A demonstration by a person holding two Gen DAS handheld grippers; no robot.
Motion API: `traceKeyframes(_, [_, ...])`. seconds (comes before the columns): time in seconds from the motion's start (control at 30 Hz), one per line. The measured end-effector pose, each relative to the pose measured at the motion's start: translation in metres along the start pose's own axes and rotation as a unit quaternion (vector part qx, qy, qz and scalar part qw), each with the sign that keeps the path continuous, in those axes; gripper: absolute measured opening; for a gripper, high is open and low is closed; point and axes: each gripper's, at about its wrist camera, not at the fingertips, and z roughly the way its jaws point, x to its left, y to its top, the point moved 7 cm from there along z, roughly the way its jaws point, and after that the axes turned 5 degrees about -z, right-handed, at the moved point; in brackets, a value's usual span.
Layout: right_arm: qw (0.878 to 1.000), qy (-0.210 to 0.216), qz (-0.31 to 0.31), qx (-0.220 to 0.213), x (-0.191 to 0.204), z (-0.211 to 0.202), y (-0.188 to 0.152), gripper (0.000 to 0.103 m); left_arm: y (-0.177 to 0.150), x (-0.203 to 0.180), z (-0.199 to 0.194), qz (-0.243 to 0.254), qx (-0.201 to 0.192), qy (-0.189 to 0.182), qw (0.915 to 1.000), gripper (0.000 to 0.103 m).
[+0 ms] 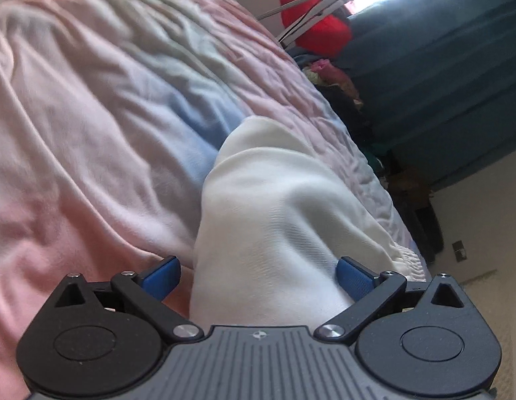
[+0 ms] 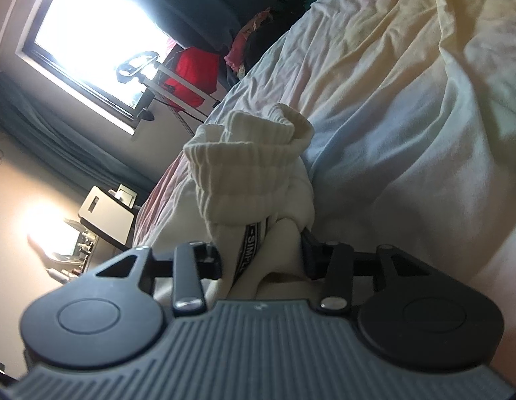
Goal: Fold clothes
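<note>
A cream white garment (image 1: 274, 206) lies on the pastel bedspread (image 1: 91, 116) and runs from the middle of the left wrist view down under my left gripper (image 1: 258, 276). That gripper is open, its blue pads (image 1: 161, 278) standing wide on either side of the cloth. In the right wrist view my right gripper (image 2: 261, 253) is shut on the same white garment (image 2: 251, 173), bunched at its ribbed elastic band with a black-and-white lettered drawstring (image 2: 248, 250) hanging between the jaws.
The bedspread (image 2: 391, 116) fills most of both views. Beyond the bed's edge stand a red bag (image 1: 321, 33) on a metal rack, dark teal curtains (image 1: 441, 83), piled clothes (image 1: 331, 76), a bright window (image 2: 91, 33) and a small side table (image 2: 104, 213).
</note>
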Motion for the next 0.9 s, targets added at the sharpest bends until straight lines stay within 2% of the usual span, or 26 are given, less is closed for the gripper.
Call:
traceKeyframes(0.03, [1.0,-0.001,-0.001,0.0,0.0,0.0,0.0,0.047,0.0,0.0,0.0,-0.006,-0.002,-0.006,1.0,0.096])
traceKeyframes(0.07, [1.0,-0.002,-0.001,0.0,0.001,0.001,0.0,0.047,0.001,0.0,0.001,-0.012,-0.003,-0.012,0.9998,0.085])
traceKeyframes(0.13, [1.0,-0.005,-0.007,0.001,0.005,0.002,0.002,0.047,0.002,0.0,0.0,-0.024,-0.01,-0.018,0.9995,0.075])
traceKeyframes(0.17, [1.0,-0.007,-0.015,0.002,0.007,0.001,0.003,0.047,0.003,-0.001,-0.002,-0.024,-0.016,-0.016,0.9995,0.067])
traceKeyframes(0.3, [1.0,-0.004,-0.015,0.008,0.018,-0.004,0.01,0.044,0.005,-0.015,-0.009,0.016,-0.034,-0.014,0.9992,0.046])
traceKeyframes(0.4, [1.0,0.007,-0.029,0.006,0.03,-0.016,0.02,0.04,0.007,-0.037,-0.023,0.053,-0.046,-0.017,0.9974,0.037])
traceKeyframes(0.5, [0.999,0.023,-0.029,-0.014,0.04,-0.038,0.044,0.039,0.009,-0.071,-0.035,0.075,-0.054,-0.039,0.995,0.029])
traceKeyframes(0.67, [0.997,0.033,-0.034,-0.059,0.045,-0.08,0.103,0.038,-0.005,-0.147,-0.036,0.103,-0.056,-0.079,0.99,0.024])
traceKeyframes(0.77, [0.995,0.023,-0.031,-0.087,0.031,-0.102,0.151,0.038,-0.017,-0.206,-0.013,0.116,-0.05,-0.095,0.9874,0.023])
traceKeyframes(0.9, [0.991,-0.002,-0.014,-0.129,-0.002,-0.129,0.224,0.038,-0.037,-0.301,0.042,0.146,-0.038,-0.122,0.9811,0.022])
